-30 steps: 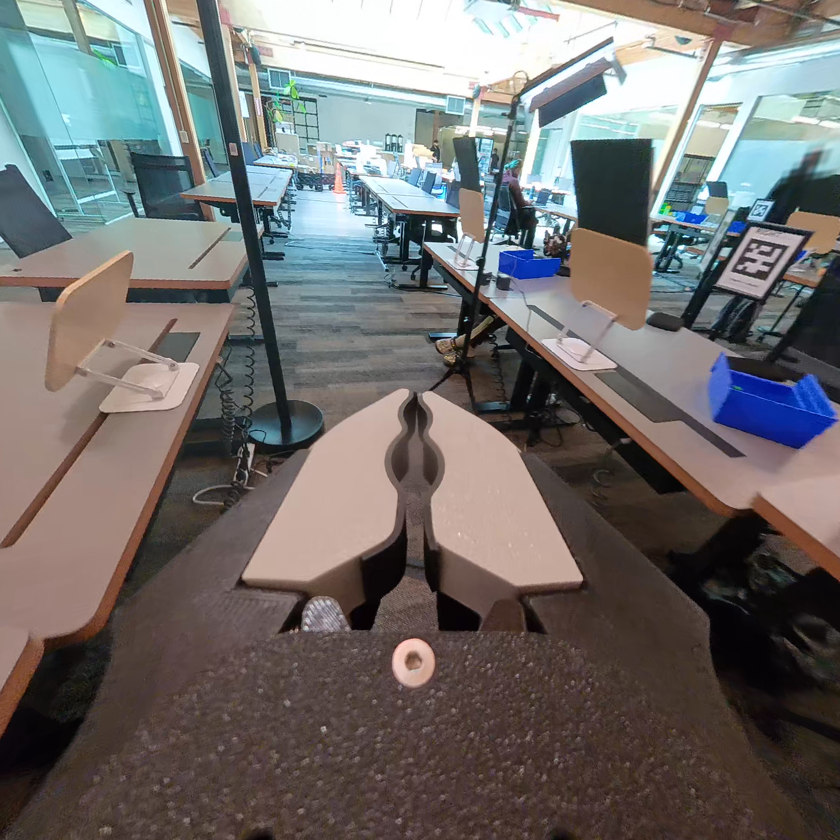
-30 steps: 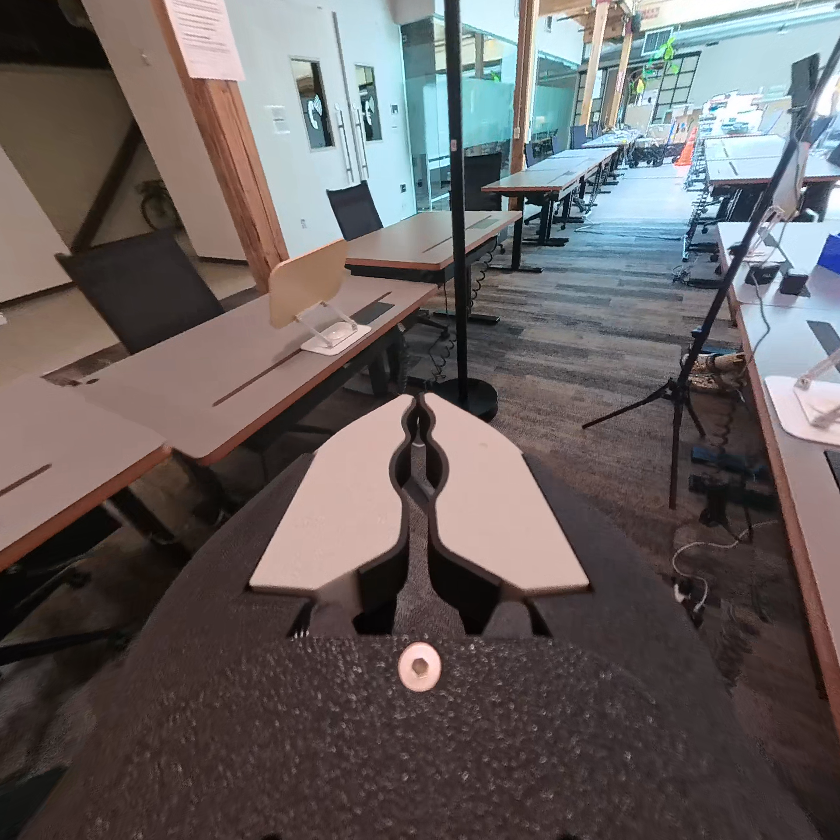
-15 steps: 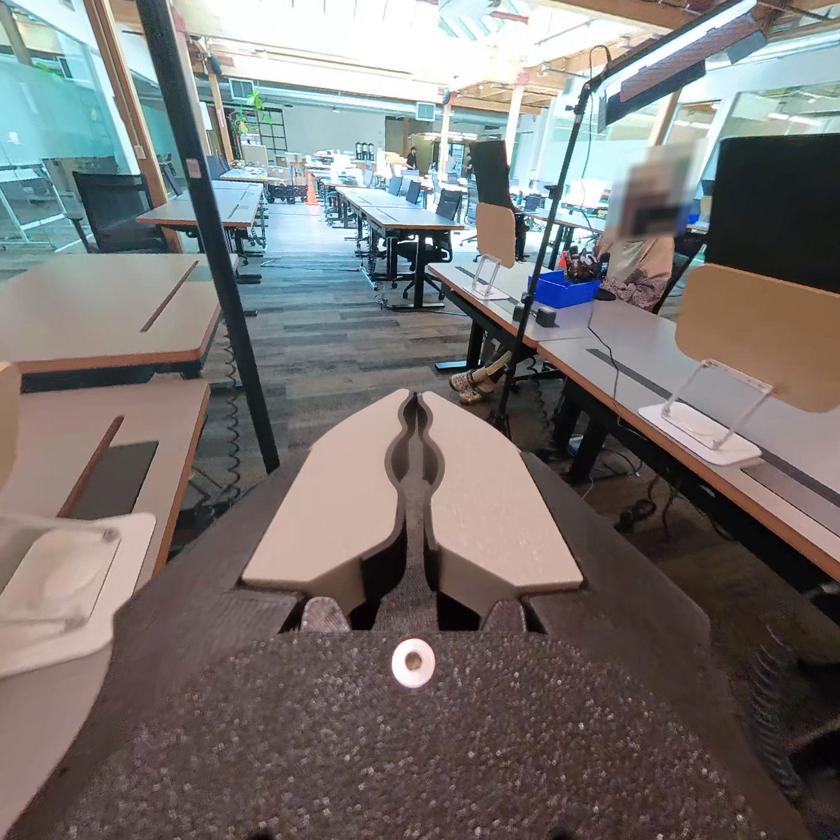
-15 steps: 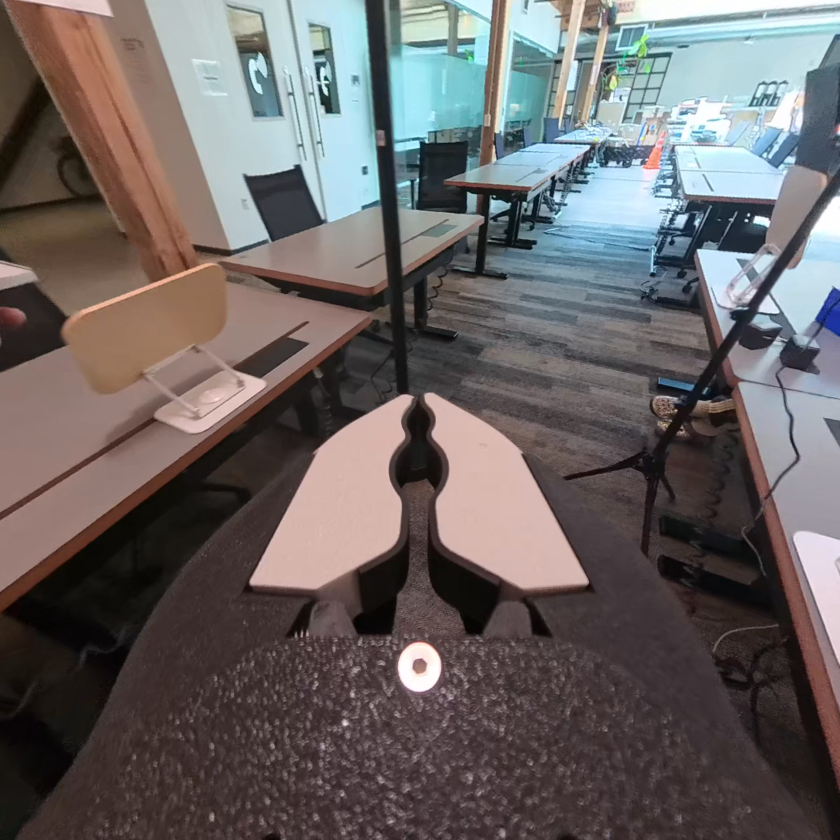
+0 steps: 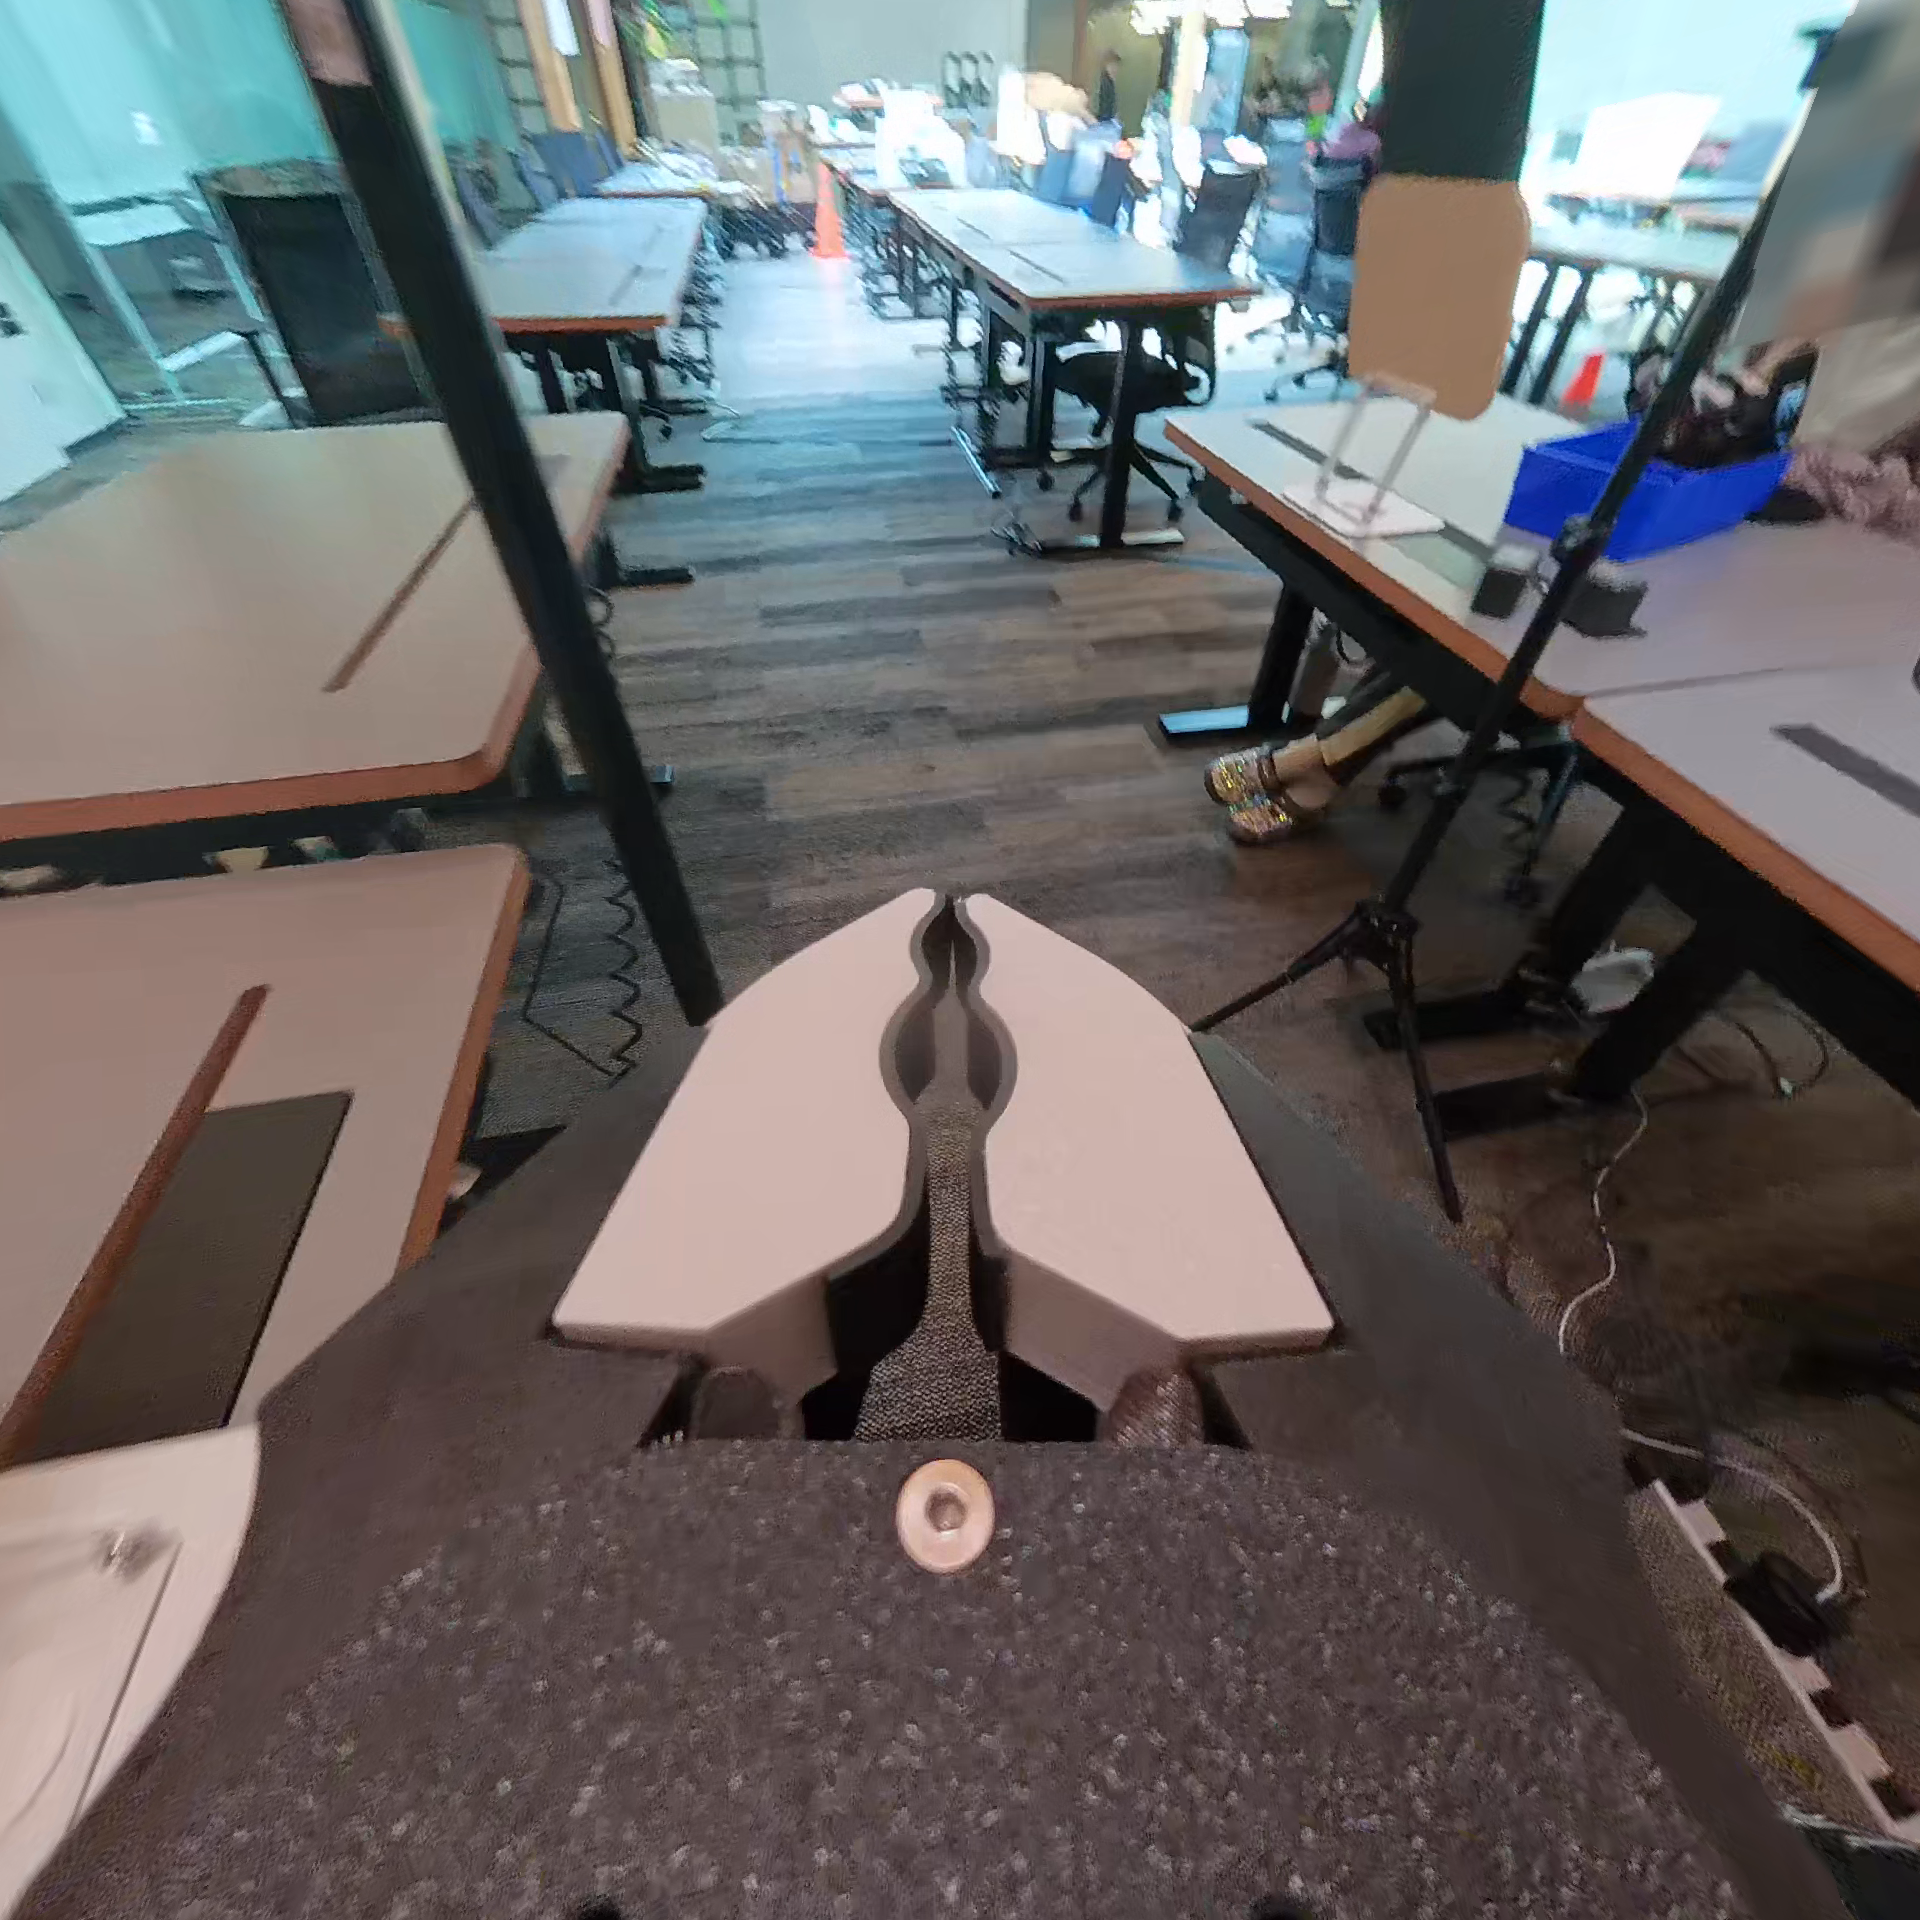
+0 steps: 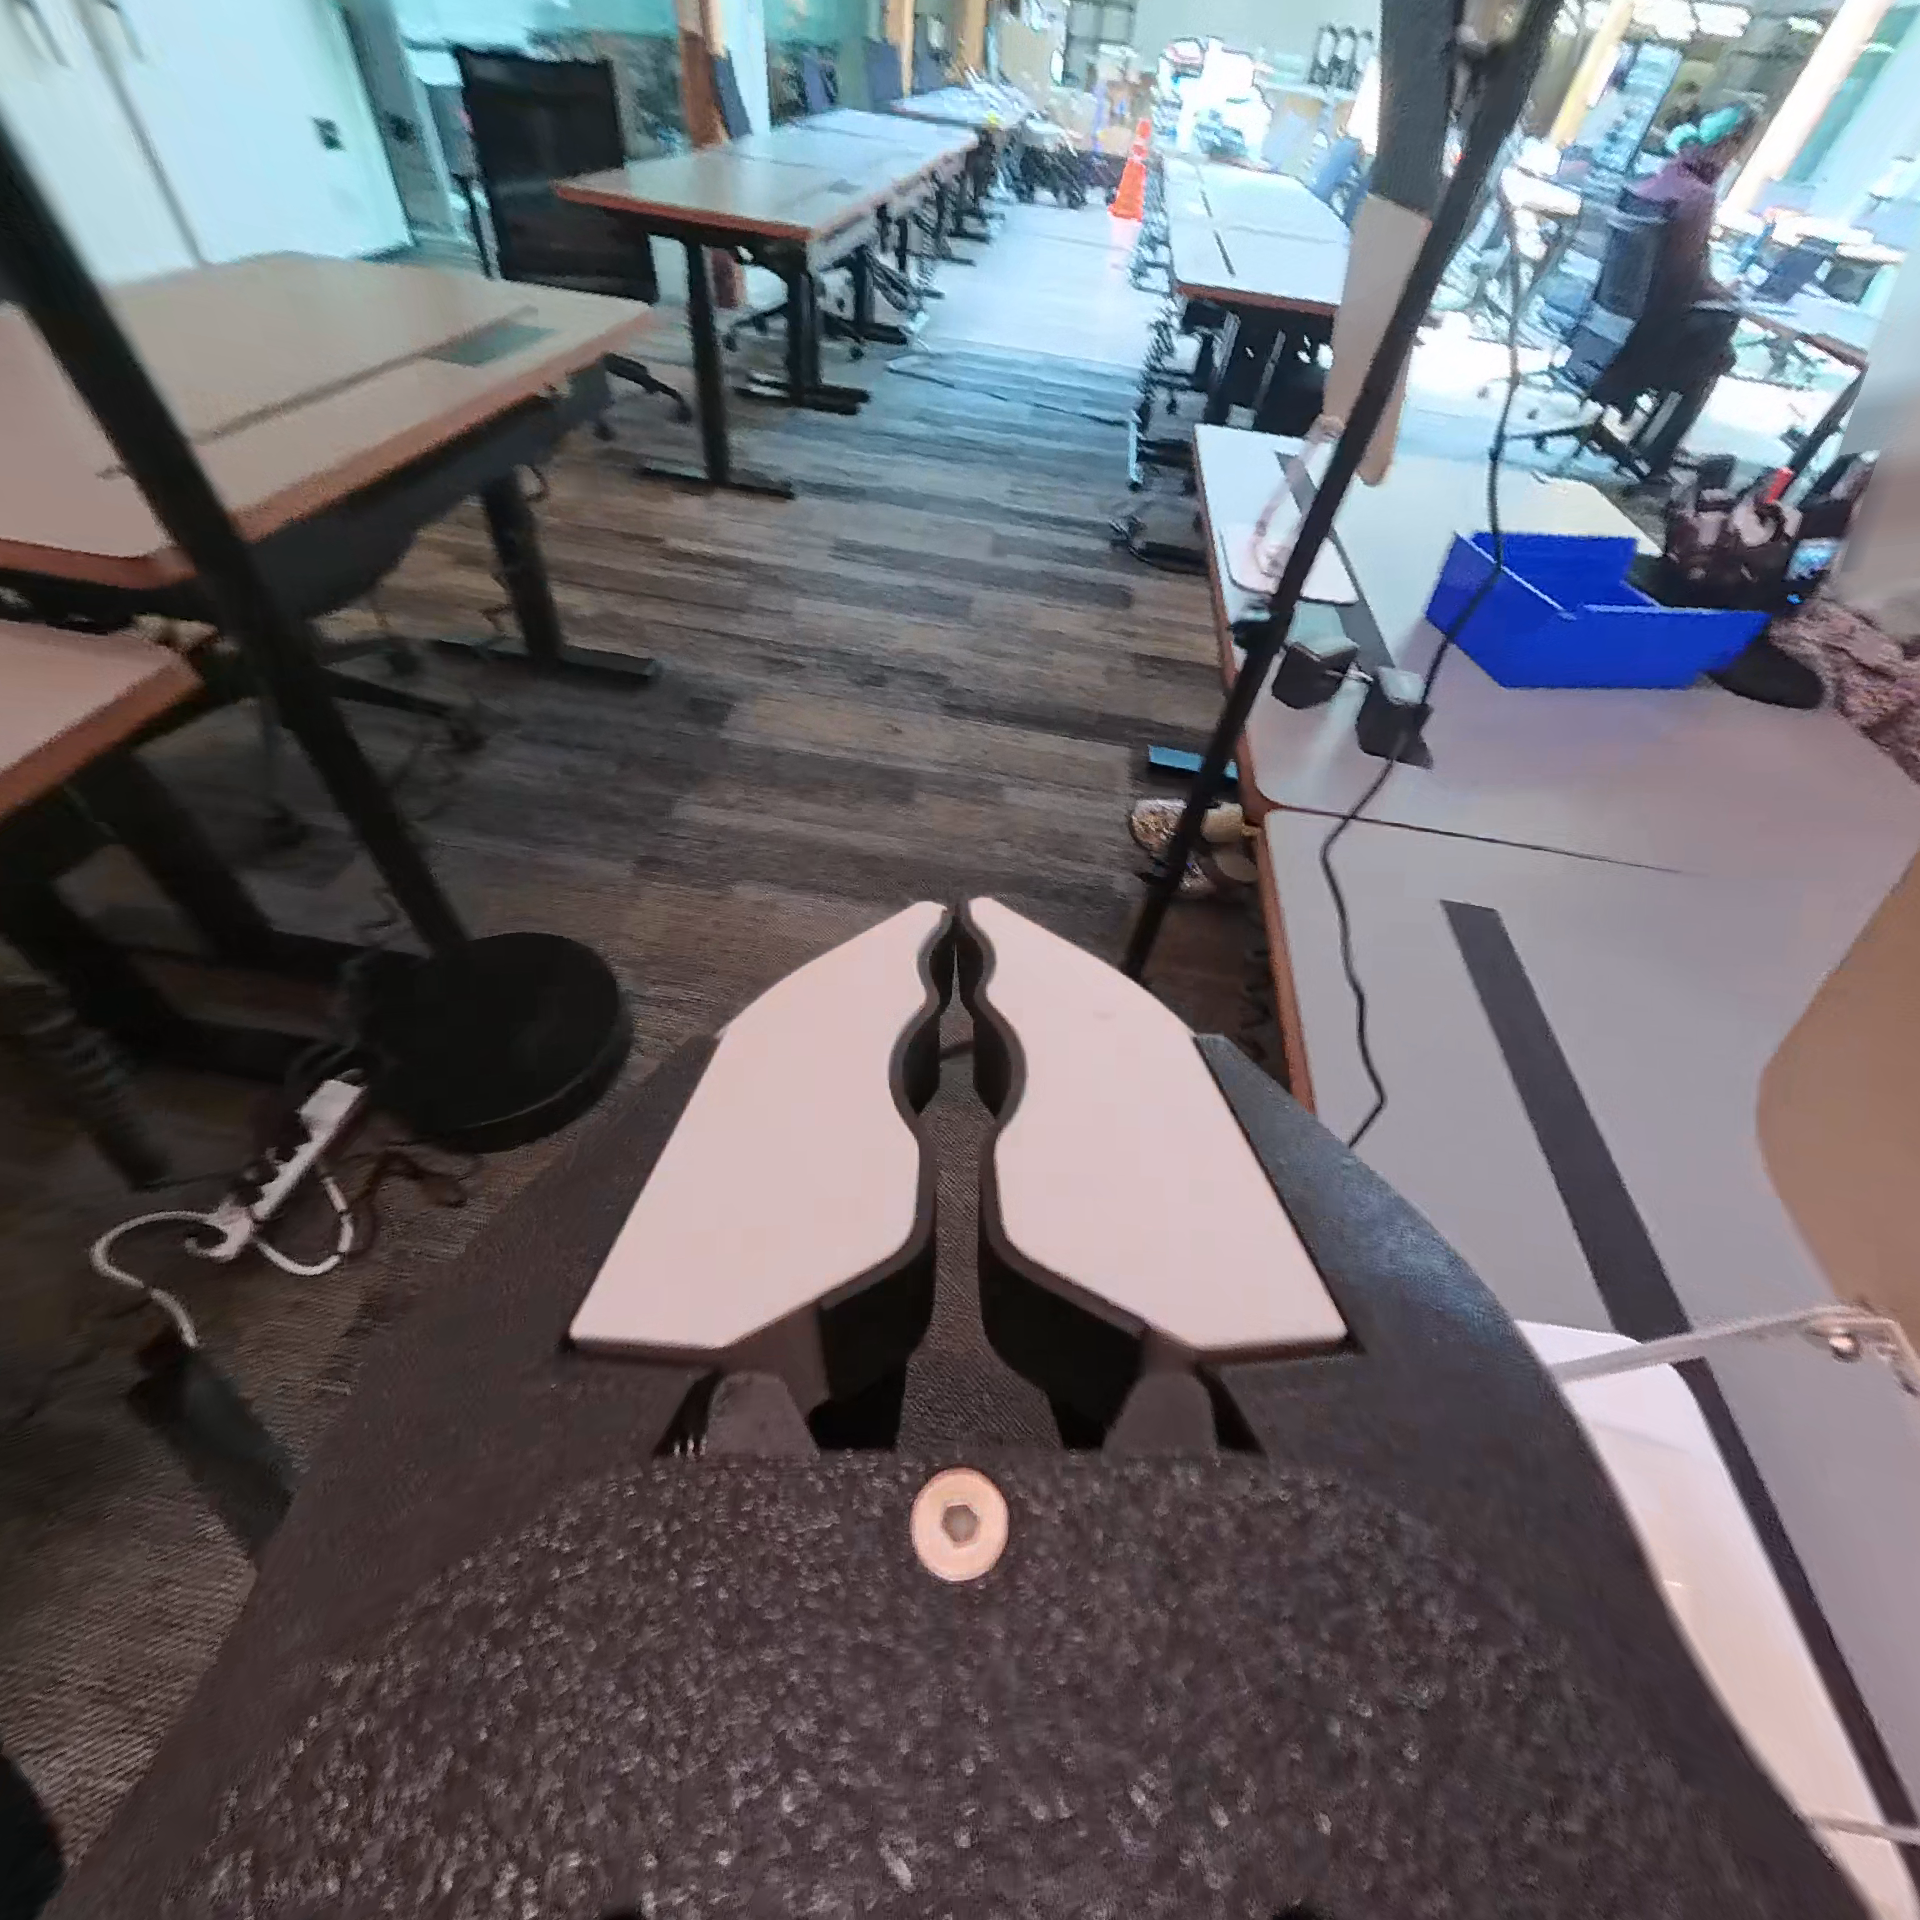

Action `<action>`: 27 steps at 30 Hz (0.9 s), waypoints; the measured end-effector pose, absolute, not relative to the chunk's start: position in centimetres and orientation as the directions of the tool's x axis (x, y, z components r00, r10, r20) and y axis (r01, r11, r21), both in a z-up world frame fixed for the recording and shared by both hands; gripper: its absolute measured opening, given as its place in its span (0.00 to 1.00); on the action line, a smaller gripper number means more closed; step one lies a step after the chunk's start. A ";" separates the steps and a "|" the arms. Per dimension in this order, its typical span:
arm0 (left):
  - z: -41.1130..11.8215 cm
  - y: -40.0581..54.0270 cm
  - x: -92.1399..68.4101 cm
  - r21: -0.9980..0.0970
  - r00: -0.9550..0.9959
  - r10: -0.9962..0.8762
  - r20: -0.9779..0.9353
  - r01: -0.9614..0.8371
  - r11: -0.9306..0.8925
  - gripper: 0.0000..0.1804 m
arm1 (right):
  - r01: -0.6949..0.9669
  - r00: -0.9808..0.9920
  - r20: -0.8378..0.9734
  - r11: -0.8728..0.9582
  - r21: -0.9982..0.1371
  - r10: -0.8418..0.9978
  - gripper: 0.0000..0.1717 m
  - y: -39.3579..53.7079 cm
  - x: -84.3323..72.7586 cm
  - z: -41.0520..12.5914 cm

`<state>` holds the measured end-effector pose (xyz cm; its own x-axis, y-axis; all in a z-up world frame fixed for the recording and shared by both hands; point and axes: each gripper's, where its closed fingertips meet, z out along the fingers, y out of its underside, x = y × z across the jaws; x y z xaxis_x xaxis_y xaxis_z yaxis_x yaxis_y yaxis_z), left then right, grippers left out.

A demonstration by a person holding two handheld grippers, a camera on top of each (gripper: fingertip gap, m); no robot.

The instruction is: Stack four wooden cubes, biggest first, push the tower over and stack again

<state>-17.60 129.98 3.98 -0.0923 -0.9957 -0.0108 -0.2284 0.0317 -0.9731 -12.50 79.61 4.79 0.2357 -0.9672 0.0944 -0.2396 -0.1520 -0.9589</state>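
My left gripper (image 5: 951,906) is shut with nothing between its pads. It hangs in the air above the carpeted aisle, beside a grey desk (image 5: 94,1039) at the left. My right gripper (image 6: 958,912) is also shut with nothing in it, above the aisle next to a grey desk (image 6: 1507,1039) at the right. Neither gripper touches anything.
A black pole (image 5: 499,468) with a round base (image 6: 499,1023) stands at the left. A tripod stand (image 5: 1392,935) stands at the right. A blue bin (image 6: 1579,613), black adapters (image 6: 1351,675) and a tan panel on a white stand (image 5: 1434,301) sit on the right desks. A power strip (image 6: 296,1153) lies on the floor. A seated person's feet (image 5: 1268,790) show under a desk. The left gripper's tips are roughly 50 centimeters from the right gripper's.
Both views have moved forward along the aisle and tipped down toward the floor. The right view has swung to the right, toward the right-hand desks. Both grippers stayed shut.
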 end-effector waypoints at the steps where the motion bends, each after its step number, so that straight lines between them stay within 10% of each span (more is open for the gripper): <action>1: 3.3 129.4 -15.4 -0.969 -0.116 -0.993 -0.020 -0.241 0.048 0.00 | -0.262 0.220 0.102 -0.160 -0.952 -0.970 0.00 78.9 -11.4 4.2; 18: -19.1 124.1 5.8 -0.884 -0.394 -0.888 0.236 -0.466 -0.028 0.00 | -0.626 -0.060 0.208 -0.126 -0.769 -0.976 0.00 77.0 -9.1 -9.0; 27: -21.6 127.9 9.7 -0.867 -0.395 -0.899 0.190 -0.497 0.035 0.00 | -0.568 -0.041 0.051 -0.019 -0.823 -0.998 0.00 83.2 -2.8 -14.1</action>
